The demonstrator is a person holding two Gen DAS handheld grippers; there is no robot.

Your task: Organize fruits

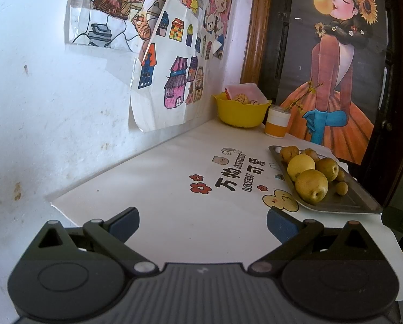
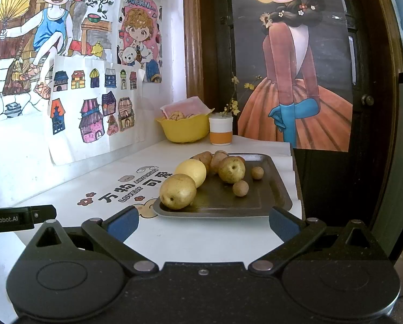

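The left hand-held gripper is wide apart, its blue fingers spread and gripping nothing. It hangs over a bare part of the white desk. The right hand-held gripper is also spread wide with nothing between its blue fingers. It sits just in front of the near edge of a flat dark metal tray.

The fruits are all on that tray, which lies on the desk near its right side. Closest to the right gripper is a big round yellow-brown pear at the tray's front left corner. Touching it from behind is a smooth bright yellow round fruit. A second yellow-brown pear stands near the middle. Two small round brown fruits lie apart from each other on the bare tray, to the right of the pears. Some wrinkly brown fruits are bunched at the back of the tray.

Printed on the desk beside the tray are black letters and little red flowers. Farther back, in the corner, stands a yellow plastic bowl with bumpy things inside. Just beside it is a white and orange cup with thin yellow flower stems in it.

Coloured drawings of houses hang on the white wall to the left. A big picture of a girl in an orange dress leans behind the desk.
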